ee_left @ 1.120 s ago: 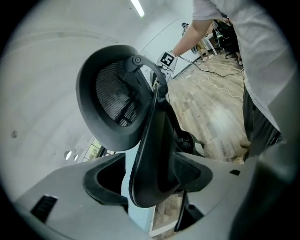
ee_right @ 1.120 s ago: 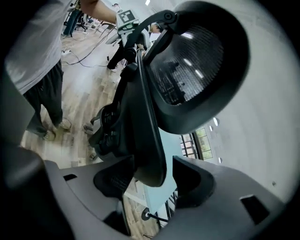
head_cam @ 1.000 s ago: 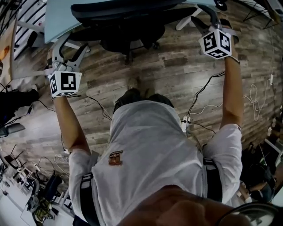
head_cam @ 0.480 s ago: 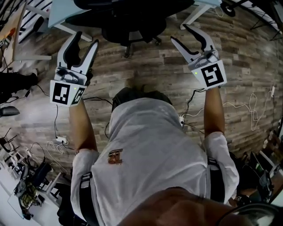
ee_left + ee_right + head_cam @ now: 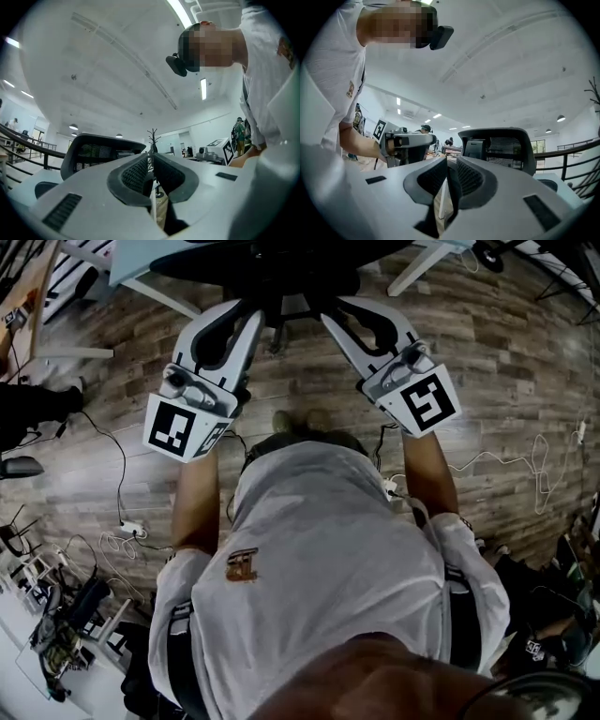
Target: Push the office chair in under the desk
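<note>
Your left tongs [image 5: 247, 313] and right tongs [image 5: 330, 313] have just closed, empty, near the office chair [image 5: 272, 273]. Bump it now and it could roll back out from under the surface [image 5: 131, 263].

The wood-plank floor [image 5: 525, 352] carries all items. The office chair [image 5: 281, 277] stands on it at the top edge, at the counter [image 5: 131, 254], whose white legs [image 5: 417, 268] rest on the planks. A white cable [image 5: 542, 465] lies loose at right. A black cable [image 5: 123, 474] and a power strip [image 5: 131, 527] lie at left. A tangle of leads [image 5: 66, 638] occupies the lower left corner.
</note>
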`<state>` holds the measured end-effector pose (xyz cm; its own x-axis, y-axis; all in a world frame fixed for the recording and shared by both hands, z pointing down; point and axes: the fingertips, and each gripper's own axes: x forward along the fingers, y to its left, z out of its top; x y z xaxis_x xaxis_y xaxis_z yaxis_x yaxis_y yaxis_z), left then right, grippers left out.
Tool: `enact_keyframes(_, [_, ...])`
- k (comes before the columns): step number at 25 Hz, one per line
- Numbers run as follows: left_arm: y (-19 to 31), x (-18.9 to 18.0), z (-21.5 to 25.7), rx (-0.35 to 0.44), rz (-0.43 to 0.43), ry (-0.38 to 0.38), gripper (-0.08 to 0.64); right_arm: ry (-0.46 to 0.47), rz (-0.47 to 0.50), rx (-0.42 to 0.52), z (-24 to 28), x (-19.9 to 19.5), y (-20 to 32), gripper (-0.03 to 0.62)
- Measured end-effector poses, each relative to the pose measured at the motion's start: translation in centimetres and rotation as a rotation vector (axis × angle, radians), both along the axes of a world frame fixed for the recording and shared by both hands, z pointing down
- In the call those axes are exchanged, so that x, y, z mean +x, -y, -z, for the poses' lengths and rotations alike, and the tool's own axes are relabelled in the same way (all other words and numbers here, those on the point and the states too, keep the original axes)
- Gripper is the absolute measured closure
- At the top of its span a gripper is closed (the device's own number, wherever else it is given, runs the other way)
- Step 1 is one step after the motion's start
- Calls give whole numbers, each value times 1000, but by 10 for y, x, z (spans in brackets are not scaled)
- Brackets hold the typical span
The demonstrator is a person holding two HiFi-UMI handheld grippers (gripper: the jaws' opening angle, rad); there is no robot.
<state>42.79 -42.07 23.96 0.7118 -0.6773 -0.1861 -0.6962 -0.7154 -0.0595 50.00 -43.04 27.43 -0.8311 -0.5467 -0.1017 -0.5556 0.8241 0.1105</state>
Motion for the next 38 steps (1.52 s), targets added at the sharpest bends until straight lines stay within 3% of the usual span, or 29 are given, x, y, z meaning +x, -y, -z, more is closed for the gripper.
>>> enact_keyframes(7, [-17,-9,0,13,-41,-8,537,99,42,-47,5,-40,-19,545])
enact_keyframes(15, [-18,-22,-13,-16,-40,20,541,86,43,-32,2,-67,-31,558])
enact_keyframes(38, [-34,-27,-11,-1,-83,7,541,79,-18,-26,4,-62,-42,560])
